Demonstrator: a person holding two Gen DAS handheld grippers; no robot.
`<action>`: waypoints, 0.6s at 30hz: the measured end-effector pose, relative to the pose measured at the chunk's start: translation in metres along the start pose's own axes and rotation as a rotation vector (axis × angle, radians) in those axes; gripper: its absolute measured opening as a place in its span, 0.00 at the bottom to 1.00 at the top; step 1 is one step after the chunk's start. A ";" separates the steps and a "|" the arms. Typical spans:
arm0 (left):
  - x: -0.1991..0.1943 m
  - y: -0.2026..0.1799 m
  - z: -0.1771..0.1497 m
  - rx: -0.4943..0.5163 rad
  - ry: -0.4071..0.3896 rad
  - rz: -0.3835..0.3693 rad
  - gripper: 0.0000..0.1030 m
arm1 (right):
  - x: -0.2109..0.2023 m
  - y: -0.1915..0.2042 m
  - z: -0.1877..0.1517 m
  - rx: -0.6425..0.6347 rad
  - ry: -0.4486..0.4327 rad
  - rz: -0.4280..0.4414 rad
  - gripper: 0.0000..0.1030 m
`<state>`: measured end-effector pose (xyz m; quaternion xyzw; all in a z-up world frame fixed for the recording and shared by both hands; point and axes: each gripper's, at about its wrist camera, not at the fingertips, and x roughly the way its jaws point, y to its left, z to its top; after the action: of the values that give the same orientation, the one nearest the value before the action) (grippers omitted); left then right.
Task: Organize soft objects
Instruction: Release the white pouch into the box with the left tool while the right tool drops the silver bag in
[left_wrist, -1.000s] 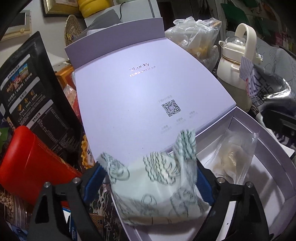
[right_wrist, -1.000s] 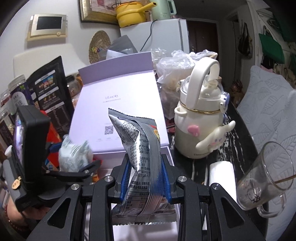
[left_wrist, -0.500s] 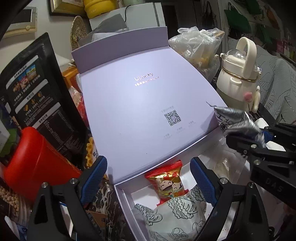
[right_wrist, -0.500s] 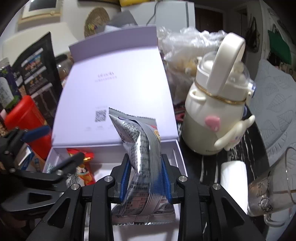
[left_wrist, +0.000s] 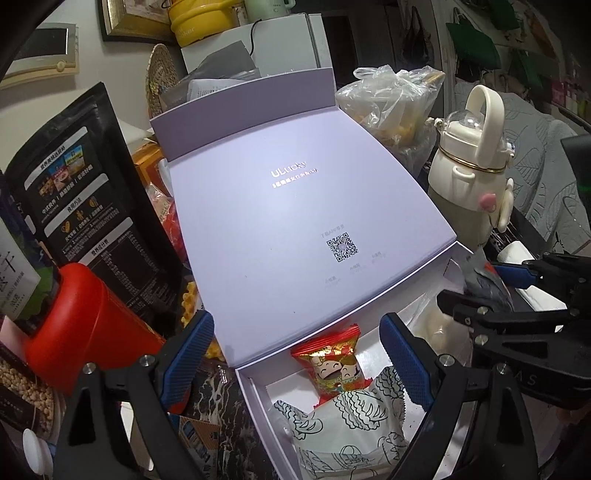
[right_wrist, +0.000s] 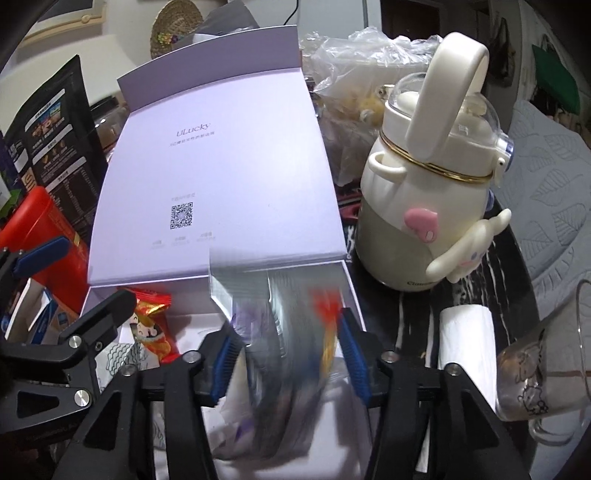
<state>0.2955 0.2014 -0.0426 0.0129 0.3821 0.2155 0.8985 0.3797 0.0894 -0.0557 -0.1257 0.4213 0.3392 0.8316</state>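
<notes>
Two packets already lie at the box's (left_wrist: 255, 398) left end as the right gripper (right_wrist: 291, 354), jaws just opened, drops a silver packet (right_wrist: 284, 354) (blurred, falling) toward its right end; the left gripper (left_wrist: 295, 358) hangs wide, empty.

A lived-in home, at a crowded table

A white fridge (left_wrist: 255, 40) stands at twelve o'clock with a yellow pot (left_wrist: 207, 14) on top; a framed picture (left_wrist: 136, 22) hangs at eleven, shopping bags (left_wrist: 472, 48) at one, and a cartoon water bottle (right_wrist: 428, 184) and snack pouch (left_wrist: 74, 192) crowd the dark marbled tabletop (right_wrist: 399, 317).
</notes>
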 end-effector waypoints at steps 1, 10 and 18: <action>-0.002 0.000 0.000 0.000 -0.005 0.003 0.90 | -0.001 0.000 0.000 0.000 0.006 -0.001 0.55; -0.031 0.005 0.007 -0.016 -0.055 -0.015 0.90 | -0.030 0.001 0.005 0.004 -0.024 -0.026 0.57; -0.070 0.014 0.013 -0.034 -0.104 -0.026 0.90 | -0.076 0.009 0.011 -0.008 -0.083 -0.045 0.58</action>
<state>0.2561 0.1879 0.0171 0.0038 0.3313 0.2093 0.9200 0.3491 0.0664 0.0108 -0.1241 0.3823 0.3270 0.8553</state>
